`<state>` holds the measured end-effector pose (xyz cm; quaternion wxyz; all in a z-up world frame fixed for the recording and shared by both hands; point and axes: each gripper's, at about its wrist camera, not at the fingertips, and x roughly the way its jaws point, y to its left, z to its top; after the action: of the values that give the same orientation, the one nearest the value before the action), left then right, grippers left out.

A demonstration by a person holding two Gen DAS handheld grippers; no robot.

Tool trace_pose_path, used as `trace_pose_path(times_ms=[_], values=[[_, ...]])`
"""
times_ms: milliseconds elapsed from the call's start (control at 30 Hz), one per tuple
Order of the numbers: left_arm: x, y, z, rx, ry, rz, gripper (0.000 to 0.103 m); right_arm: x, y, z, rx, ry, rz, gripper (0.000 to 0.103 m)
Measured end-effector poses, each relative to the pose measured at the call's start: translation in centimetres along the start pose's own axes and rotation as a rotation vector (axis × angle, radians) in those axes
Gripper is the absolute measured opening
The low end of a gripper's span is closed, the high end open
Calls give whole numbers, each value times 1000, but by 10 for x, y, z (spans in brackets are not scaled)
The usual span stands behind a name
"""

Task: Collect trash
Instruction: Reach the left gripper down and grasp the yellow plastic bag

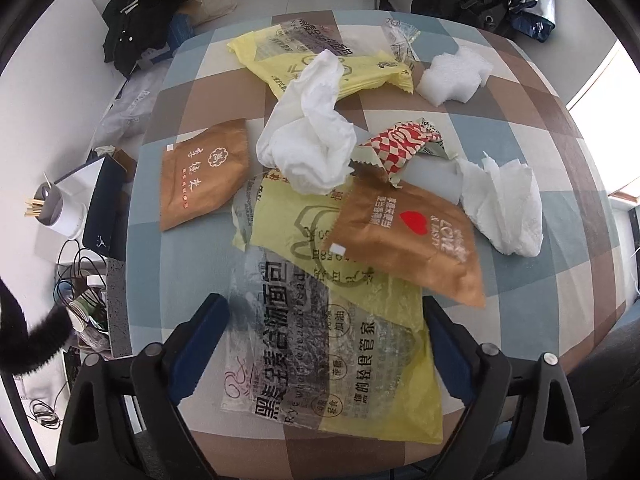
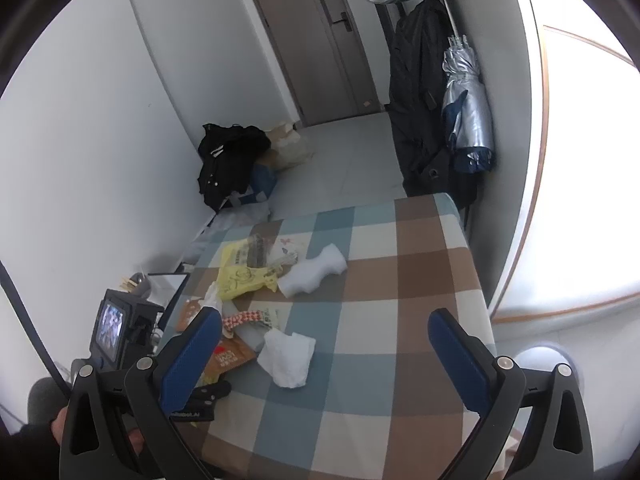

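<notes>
white block point(image 1: 434, 178): mostly under wrappers | near yellow bread bag point(image 1: 360, 340): upper part covered by brown packet point(image 1: 408, 240) | packet print: unreadable

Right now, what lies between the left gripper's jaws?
In the left wrist view, the left gripper straddles the near end of a yellow-and-clear bread bag; jaws open.

I judge this a lived-in home room: checked tablecloth point(image 2: 400, 280), entry door point(image 2: 316, 40) at the far end, coats point(image 2: 412, 100) hanging right, clothing heap point(image 2: 228, 160) left.
</notes>
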<state>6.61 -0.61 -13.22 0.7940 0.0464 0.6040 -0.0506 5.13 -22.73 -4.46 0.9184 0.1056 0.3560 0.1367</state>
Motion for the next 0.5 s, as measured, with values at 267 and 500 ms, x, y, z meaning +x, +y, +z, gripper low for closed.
trace_pose_path(times_ms=[267,500], values=[[-10,-14,-9,57,0,-79,58,-4,2,-2,-9,-8,-13,103],[-21,-22,-22,61,14,-146,52,-12,5,-7,-15,-25,-32,103]])
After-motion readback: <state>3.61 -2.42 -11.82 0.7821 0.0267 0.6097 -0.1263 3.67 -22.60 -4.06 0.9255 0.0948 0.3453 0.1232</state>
